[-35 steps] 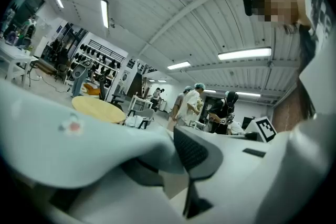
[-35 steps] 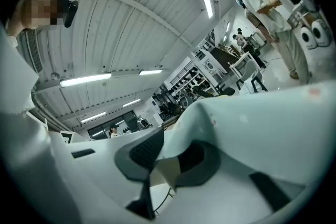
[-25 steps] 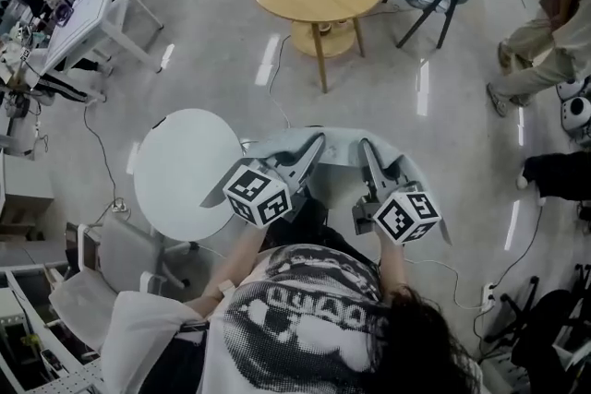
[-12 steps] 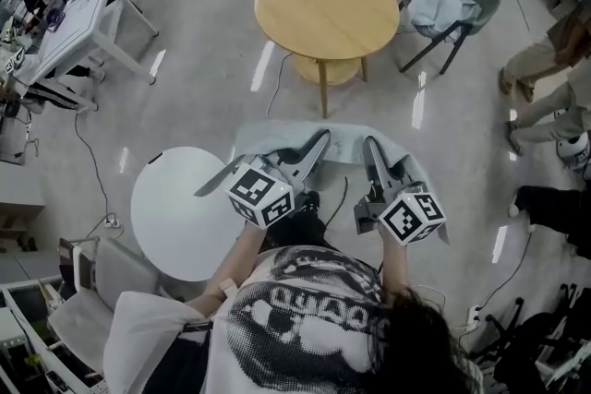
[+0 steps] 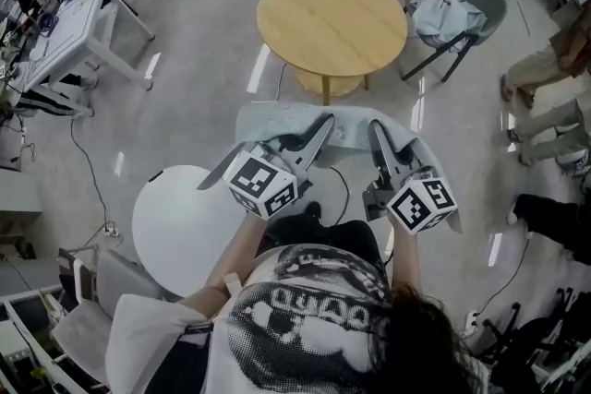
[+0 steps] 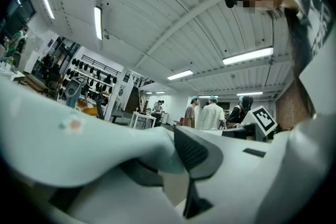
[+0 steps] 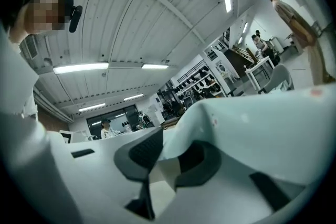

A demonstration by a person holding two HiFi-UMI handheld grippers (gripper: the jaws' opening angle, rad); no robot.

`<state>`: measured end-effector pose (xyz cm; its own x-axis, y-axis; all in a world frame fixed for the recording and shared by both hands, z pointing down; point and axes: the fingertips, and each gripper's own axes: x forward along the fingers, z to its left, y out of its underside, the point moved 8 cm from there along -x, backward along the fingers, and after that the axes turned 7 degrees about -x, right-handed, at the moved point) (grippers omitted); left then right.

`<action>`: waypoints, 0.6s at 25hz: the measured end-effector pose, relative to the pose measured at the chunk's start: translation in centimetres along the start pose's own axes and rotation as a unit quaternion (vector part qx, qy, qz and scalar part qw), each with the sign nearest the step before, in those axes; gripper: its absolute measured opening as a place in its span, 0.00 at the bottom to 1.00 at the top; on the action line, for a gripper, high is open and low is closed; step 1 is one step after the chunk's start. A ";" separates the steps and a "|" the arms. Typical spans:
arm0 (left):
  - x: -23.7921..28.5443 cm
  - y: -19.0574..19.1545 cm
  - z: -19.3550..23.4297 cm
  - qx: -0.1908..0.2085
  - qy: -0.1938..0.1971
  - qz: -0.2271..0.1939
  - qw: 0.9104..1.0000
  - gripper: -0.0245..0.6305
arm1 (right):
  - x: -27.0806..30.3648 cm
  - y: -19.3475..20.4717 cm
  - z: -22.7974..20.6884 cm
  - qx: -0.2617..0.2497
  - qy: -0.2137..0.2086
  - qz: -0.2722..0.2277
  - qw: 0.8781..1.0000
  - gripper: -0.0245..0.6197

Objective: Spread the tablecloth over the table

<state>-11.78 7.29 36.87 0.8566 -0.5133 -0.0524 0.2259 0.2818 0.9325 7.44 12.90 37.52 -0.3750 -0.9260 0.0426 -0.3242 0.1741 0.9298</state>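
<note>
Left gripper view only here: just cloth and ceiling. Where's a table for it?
Observer: A round wooden table stands ahead of the person, beyond the cloth.
Operator: Right side holding too?
Observer: Yes. The right tongs grip the cloth's right part. They have just opened a little, with the cloth between them.
Operator: Anything else close by?
Observer: A white round table stands at the person's left, lower in the head view.
</note>
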 end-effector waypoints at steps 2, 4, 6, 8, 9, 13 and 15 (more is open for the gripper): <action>0.7 -0.7 0.6 0.002 0.001 -0.006 1.000 0.14 | 1.0 -0.9 -0.3 -0.016 -0.003 0.000 1.000 0.13; 1.2 -1.5 1.4 0.004 -0.001 -0.011 1.000 0.14 | 2.2 -1.6 -0.5 -0.030 -0.008 0.001 1.000 0.14; 1.9 -2.3 2.3 0.007 -0.003 -0.015 1.000 0.14 | 3.5 -2.3 -0.8 -0.043 -0.014 0.002 0.999 0.14; 2.6 -3.0 3.0 0.013 -0.005 -0.018 1.000 0.14 | 4.7 -3.1 -1.2 -0.055 -0.020 0.002 0.998 0.15; 3.0 -3.5 3.4 0.018 -0.006 -0.018 1.000 0.14 | 5.3 -3.5 -1.5 -0.062 -0.023 0.002 0.998 0.15; 5.3 -5.2 5.1 0.044 -0.012 -0.021 0.999 0.14 | 8.3 -5.2 -2.9 -0.082 -0.035 0.001 0.996 0.16; 6.7 -6.0 6.2 0.056 -0.018 -0.021 0.998 0.14 | 10.0 -6.0 -3.9 -0.091 -0.043 0.001 0.995 0.16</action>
<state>-10.28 -2.84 33.11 0.8302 -0.5516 -0.0810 0.2056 0.1680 0.9641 9.07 1.24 33.78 -0.4505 -0.8925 0.0199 -0.1644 0.1049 0.9808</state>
